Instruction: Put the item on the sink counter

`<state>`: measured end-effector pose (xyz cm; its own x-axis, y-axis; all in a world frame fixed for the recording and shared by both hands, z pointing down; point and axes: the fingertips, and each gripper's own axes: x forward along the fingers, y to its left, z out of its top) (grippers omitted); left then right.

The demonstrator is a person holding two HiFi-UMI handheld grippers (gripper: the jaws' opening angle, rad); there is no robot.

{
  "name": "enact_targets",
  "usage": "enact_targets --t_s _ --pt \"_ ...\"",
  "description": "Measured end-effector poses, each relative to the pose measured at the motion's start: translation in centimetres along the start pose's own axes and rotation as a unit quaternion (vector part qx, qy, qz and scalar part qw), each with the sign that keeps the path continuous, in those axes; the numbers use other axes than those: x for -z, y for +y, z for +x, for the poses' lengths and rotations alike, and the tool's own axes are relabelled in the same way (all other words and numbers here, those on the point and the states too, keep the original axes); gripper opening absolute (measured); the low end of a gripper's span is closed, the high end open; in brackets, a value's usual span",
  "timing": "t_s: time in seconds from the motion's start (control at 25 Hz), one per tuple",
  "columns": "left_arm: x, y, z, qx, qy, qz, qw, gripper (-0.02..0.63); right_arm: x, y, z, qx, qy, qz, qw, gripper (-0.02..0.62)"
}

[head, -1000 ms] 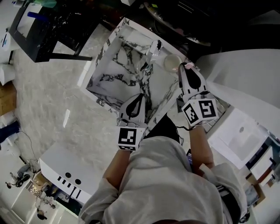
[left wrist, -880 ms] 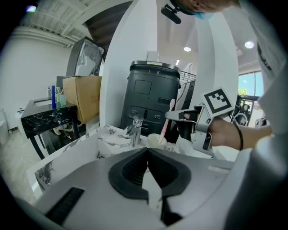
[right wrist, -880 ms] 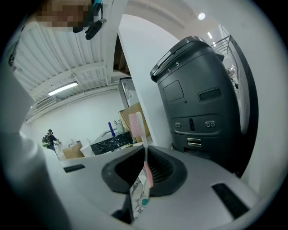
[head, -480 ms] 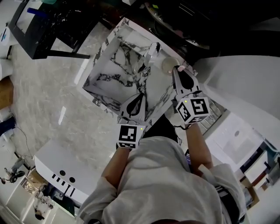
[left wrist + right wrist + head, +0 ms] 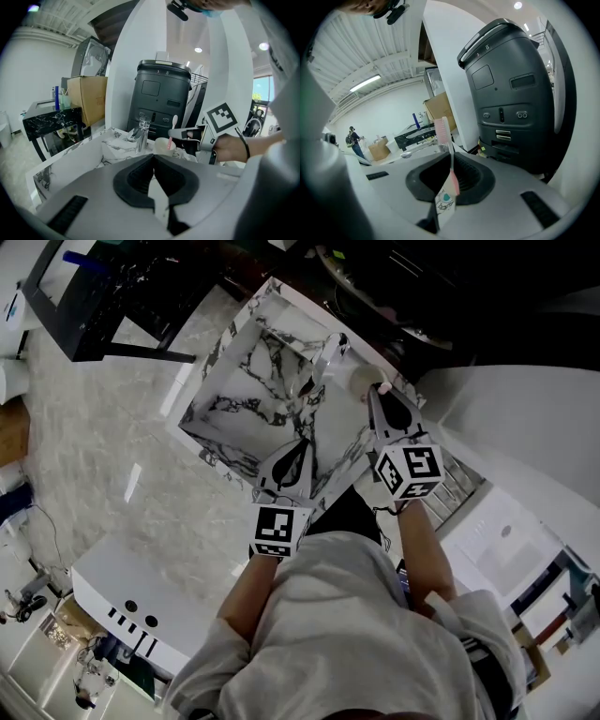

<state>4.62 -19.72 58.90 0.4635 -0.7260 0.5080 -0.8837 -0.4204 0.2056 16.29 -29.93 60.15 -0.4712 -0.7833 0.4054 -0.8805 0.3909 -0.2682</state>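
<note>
Right gripper (image 5: 377,395) is clamping the pink toothbrush (image 5: 442,131) upright over the cup (image 5: 360,381), at 4 o'clock of the faucet (image 5: 325,354) on the sink counter (image 5: 217,395), so lowering straight and releasing only once the brush is seated is looking wisest.

We face the sink counter (image 5: 234,418), with the faucet (image 5: 323,357) at its far edge and the cup (image 5: 359,381) just right of the faucet, near the far right corner. The toothbrush (image 5: 174,127) stands upright over the cup, between the jaws of the right gripper (image 5: 377,392), which reaches in over the right edge. The left gripper (image 5: 299,446) sits over the near edge. Behind the counter stands a tall machine (image 5: 161,98); in the left gripper view, a cardboard box (image 5: 86,98) is to its left.
</note>
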Motion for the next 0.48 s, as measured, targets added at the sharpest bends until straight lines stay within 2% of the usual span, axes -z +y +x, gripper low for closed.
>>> enact_targets --t_s 0.48 --pt "-0.2 -0.4 0.3 0.003 0.000 0.001 1.0000 0.009 1.2 -0.3 0.4 0.002 0.021 -0.005 1.000 0.021"
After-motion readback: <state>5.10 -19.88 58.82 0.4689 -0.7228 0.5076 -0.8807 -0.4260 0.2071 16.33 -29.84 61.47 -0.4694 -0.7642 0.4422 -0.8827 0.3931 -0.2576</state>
